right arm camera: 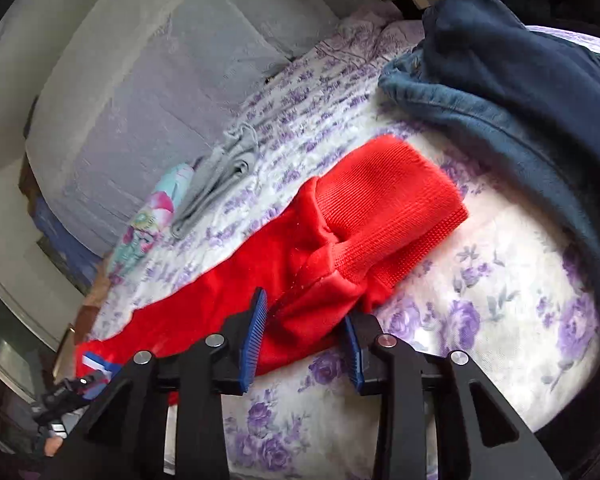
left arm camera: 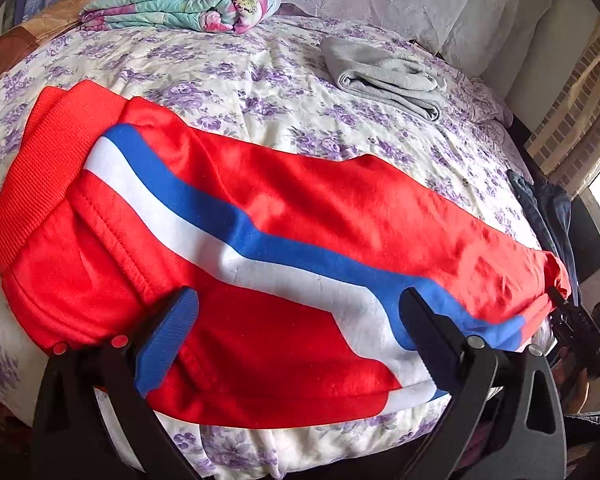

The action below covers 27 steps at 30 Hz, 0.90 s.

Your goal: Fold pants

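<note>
We count one pair of red fleece pants [left arm camera: 260, 240] with a blue and white side stripe, one folded grey cloth garment [left arm camera: 384, 76], one rolled floral quilt in teal and pink [left arm camera: 184, 6], and one heap of dark blue clothing [right arm camera: 512, 92] (how many pieces it holds we cannot tell). Two black grippers with blue pads: left [left arm camera: 296, 328], right [right arm camera: 306, 344].
</note>
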Motion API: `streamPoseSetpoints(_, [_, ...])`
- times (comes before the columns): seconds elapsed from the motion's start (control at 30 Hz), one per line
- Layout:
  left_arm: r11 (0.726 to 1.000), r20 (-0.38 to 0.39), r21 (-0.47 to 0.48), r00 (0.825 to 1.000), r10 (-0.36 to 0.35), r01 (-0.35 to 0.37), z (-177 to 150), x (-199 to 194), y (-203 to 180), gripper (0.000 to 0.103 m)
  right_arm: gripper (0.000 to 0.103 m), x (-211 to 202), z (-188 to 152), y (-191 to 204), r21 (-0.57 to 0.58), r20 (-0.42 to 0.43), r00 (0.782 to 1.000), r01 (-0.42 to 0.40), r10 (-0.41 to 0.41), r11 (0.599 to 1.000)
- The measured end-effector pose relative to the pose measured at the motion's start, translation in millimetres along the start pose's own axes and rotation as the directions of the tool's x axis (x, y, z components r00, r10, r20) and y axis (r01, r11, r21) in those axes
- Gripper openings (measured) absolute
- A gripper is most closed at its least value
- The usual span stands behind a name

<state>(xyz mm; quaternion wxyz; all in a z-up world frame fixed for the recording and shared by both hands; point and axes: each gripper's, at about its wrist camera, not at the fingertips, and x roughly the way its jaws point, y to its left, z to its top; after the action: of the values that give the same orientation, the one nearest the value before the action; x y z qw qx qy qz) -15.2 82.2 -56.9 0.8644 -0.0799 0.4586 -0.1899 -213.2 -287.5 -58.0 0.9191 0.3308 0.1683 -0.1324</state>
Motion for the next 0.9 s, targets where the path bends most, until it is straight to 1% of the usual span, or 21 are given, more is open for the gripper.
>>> streamPoseSetpoints(0.03, [1.000,-0.005,0.004,1.000,0.004,-0.004,-0.1,-0.1,-0.5,0.098,0.060,-6.5,5.4,5.1,-0.020,0.018,1.000,-0.009,0.010,1.000])
streamPoseSetpoints(0.07, [1.000,-0.008,0.006,1.000,0.007,-0.007,-0.1,-0.2,-0.7,0.098,0.078,-13.6,12.1,10.1,-0.035,0.045,0.998,-0.036,0.037,0.999])
streamPoseSetpoints(0.13, [1.000,-0.008,0.003,1.000,0.008,-0.008,-0.5,-0.5,-0.1,0.098,0.081,-17.7,25.8,16.0,-0.033,0.064,0.997,-0.048,0.050,0.998])
streamPoseSetpoints(0.17, [1.000,-0.005,-0.003,1.000,0.006,-0.006,-0.9,-0.8,0.7,0.098,0.080,-10.7,35.0,13.6,-0.011,0.024,0.999,-0.021,0.021,1.000])
streamPoseSetpoints(0.2, [1.000,-0.001,-0.012,1.000,0.004,-0.004,-0.9,-1.0,1.7,0.098,0.074,0.9,41.2,10.2,0.021,-0.028,0.999,0.027,-0.027,0.999])
streamPoseSetpoints(0.23, [1.000,0.002,-0.019,1.000,0.003,-0.003,-0.8,-1.1,2.4,0.098,0.038,11.5,47.5,2.8,0.048,-0.088,0.995,0.062,-0.057,0.997])
streamPoseSetpoints(0.27, [1.000,0.005,-0.027,1.000,0.002,-0.001,-0.5,-1.4,2.9,0.098,0.017,22.5,50.8,-1.2,0.056,-0.141,0.988,0.066,-0.057,0.996])
streamPoseSetpoints(0.3, [0.999,0.005,-0.036,1.000,-0.001,0.002,-0.2,-2.2,3.6,0.098,0.017,22.9,54.6,1.1,0.048,-0.123,0.992,0.046,-0.040,0.998])
streamPoseSetpoints(0.33, [0.999,0.006,-0.049,1.000,-0.008,0.008,1.0,-3.3,4.4,0.098,0.016,14.2,58.6,12.1,0.002,-0.063,0.998,0.001,-0.001,1.000])
streamPoseSetpoints(0.4, [0.996,0.029,-0.084,0.999,-0.026,0.028,1.8,-9.3,8.3,0.098,0.016,-13.6,65.5,42.1,-0.143,0.063,0.993,-0.091,0.101,0.986])
streamPoseSetpoints(0.43, [0.995,0.043,-0.097,0.999,-0.028,0.032,1.5,-12.0,10.9,0.098,0.016,-23.7,66.1,50.4,-0.192,0.102,0.987,-0.106,0.127,0.976])
streamPoseSetpoints(0.47, [0.994,0.051,-0.104,0.998,-0.034,0.039,0.6,-12.8,12.8,0.098,0.016,-25.2,64.4,49.9,-0.205,0.111,0.987,-0.094,0.119,0.974])
streamPoseSetpoints(0.53, [0.996,0.057,-0.084,0.998,-0.026,0.031,-3.2,-10.0,11.0,0.098,0.016,-8.4,58.7,24.9,-0.147,0.055,0.997,-0.038,0.046,0.988])
streamPoseSetpoints(0.6, [0.999,0.072,-0.032,0.997,0.010,-0.007,-8.2,-7.6,3.2,0.098,0.017,24.4,42.0,-7.8,-0.103,-0.084,0.994,0.065,-0.073,0.993])
streamPoseSetpoints(0.63, [0.999,0.071,-0.007,0.997,0.032,-0.032,-9.7,-5.7,-1.2,0.098,0.016,28.5,32.1,-19.7,-0.075,-0.101,0.992,0.064,-0.071,0.995])
streamPoseSetpoints(0.67, [0.998,0.068,0.015,0.996,0.052,-0.053,-11.5,-5.0,-4.7,0.098,0.018,19.0,27.5,-21.6,-0.075,-0.070,0.996,0.050,-0.055,0.996])
streamPoseSetpoints(0.73, [0.996,0.056,0.054,0.996,0.066,-0.069,-14.1,-7.7,-8.2,0.098,0.039,0.6,28.8,-11.6,-0.096,-0.053,0.992,0.110,-0.115,0.989])
streamPoseSetpoints(0.77, [0.995,0.043,0.075,0.997,0.061,-0.064,-15.6,-10.1,-9.7,0.098,0.056,-14.7,32.2,-6.9,-0.100,-0.002,0.987,0.161,-0.162,0.982])
streamPoseSetpoints(0.8, [0.993,0.031,0.097,0.998,0.058,-0.061,-17.2,-13.2,-11.1,0.098,0.062,-34.1,36.2,-3.1,-0.100,0.078,0.976,0.212,-0.205,0.972])
streamPoseSetpoints(0.87, [0.989,0.000,0.139,0.999,0.053,-0.053,-19.5,-20.1,-13.8,0.098,0.063,-60.0,50.1,10.0,-0.112,0.196,0.944,0.289,-0.264,0.951])
streamPoseSetpoints(0.9, [0.987,-0.010,0.149,0.998,0.054,-0.052,-19.2,-24.0,-14.5,0.098,0.063,-62.9,59.8,20.5,-0.125,0.209,0.942,0.291,-0.262,0.948])
